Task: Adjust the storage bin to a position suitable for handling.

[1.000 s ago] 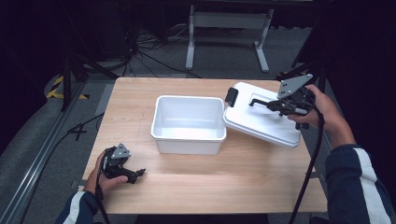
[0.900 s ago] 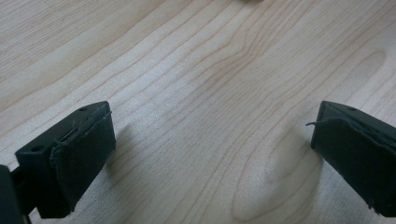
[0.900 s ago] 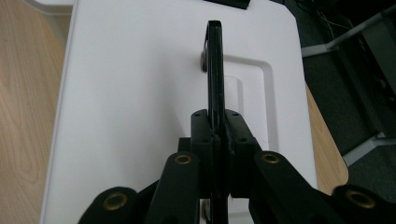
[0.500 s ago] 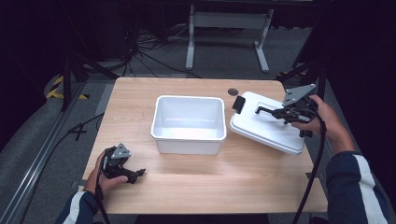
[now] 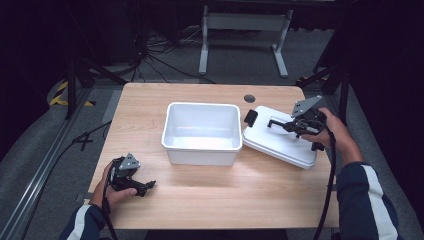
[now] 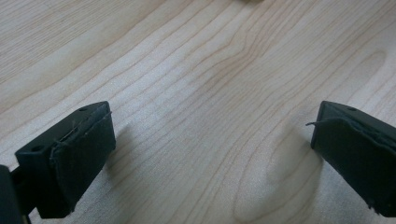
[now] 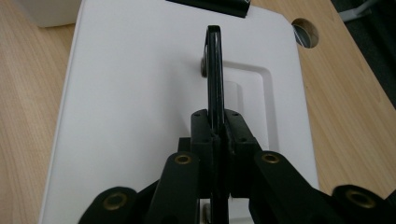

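Lid (image 5: 281,140) moved off bin (image 5: 201,131); right jaws clamp handle (image 7: 214,74) (left wide).

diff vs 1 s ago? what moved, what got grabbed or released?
The right gripper, shut on the lid's black handle throughout, carried the white lid off the bin's right rim, rightward and down toward the table. Nothing was newly grabbed or released. The white bin and the open left gripper stayed put.

White bin (image 5: 201,132), white lid (image 5: 281,136) with seemingly black handle (image 7: 215,79), pale wood-grain table (image 5: 150,102)
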`<state>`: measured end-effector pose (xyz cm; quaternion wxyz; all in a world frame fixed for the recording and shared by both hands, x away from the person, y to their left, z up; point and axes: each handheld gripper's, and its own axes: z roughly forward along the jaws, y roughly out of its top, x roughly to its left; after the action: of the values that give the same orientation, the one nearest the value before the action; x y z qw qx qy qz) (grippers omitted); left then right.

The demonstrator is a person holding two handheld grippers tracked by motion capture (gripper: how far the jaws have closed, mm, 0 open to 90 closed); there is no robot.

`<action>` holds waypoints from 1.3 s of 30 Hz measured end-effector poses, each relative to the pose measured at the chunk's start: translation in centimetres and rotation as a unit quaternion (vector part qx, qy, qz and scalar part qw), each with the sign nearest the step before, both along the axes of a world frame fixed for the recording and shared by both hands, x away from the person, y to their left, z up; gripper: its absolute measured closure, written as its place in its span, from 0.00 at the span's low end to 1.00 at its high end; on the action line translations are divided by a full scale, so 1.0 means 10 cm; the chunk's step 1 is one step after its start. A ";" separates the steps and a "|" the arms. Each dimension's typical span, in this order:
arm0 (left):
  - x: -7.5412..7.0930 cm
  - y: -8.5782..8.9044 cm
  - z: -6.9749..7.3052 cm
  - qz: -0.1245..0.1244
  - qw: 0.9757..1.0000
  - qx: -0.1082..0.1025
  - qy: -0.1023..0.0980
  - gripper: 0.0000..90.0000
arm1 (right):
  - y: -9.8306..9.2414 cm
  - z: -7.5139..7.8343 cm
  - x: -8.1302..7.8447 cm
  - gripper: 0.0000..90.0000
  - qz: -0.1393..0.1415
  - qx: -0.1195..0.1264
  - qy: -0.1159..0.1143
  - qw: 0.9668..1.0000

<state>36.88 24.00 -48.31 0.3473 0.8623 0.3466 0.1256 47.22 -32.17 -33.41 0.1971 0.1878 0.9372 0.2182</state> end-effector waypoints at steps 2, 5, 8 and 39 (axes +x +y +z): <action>0.00 0.00 0.00 0.000 1.000 0.000 0.000 0.00 | 0.01 -0.05 0.02 0.94 0.000 0.000 0.005 1.000; 0.00 0.00 0.00 0.000 1.000 0.000 0.000 0.00 | 0.01 -0.11 0.04 0.94 -0.004 -0.002 0.007 1.000; 0.00 0.00 0.00 0.000 1.000 0.000 0.000 0.00 | 0.01 -0.16 0.07 0.94 -0.007 0.004 0.010 1.000; 0.02 0.01 0.00 -0.007 1.000 0.000 -0.006 0.00 | -0.01 -0.41 0.13 0.88 -0.030 0.021 0.030 0.999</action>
<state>37.08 24.08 -48.33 0.3497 0.8641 0.3384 0.1283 48.51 -32.30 -37.49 0.1711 0.2265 0.9319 0.2260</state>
